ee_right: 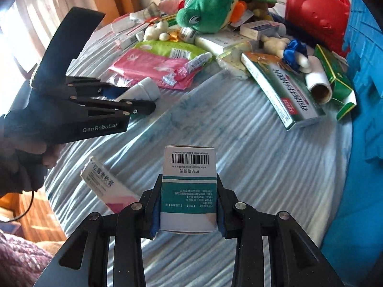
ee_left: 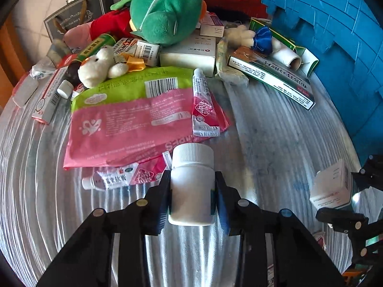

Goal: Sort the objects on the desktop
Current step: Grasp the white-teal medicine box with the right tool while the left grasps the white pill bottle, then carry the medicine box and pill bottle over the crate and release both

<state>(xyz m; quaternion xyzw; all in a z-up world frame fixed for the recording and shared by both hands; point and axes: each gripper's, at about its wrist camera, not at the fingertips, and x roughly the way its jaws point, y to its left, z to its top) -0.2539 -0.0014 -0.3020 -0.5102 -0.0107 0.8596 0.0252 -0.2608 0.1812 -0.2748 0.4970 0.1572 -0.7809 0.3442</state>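
Observation:
My left gripper (ee_left: 192, 191) is shut on a white pill bottle (ee_left: 191, 181) with a ribbed cap, held above the striped tabletop near a pink and green wipes pack (ee_left: 134, 114). The same gripper (ee_right: 134, 100) and bottle (ee_right: 143, 88) show at the left of the right wrist view. My right gripper (ee_right: 189, 201) is shut on a white and teal medicine box (ee_right: 189, 186) with a barcode; that box also shows at the right of the left wrist view (ee_left: 331, 186).
A cluttered pile lies at the back: a green frog plush (ee_left: 165, 7), small white bear (ee_left: 95, 68), ointment tubes (ee_left: 203, 105), long green medicine box (ee_left: 270, 79), paper roll (ee_right: 318, 83), red case (ee_right: 316, 9). A blue foam wall (ee_left: 335, 35) stands on the right. A pink-white carton (ee_right: 105, 186) lies near the table's left edge.

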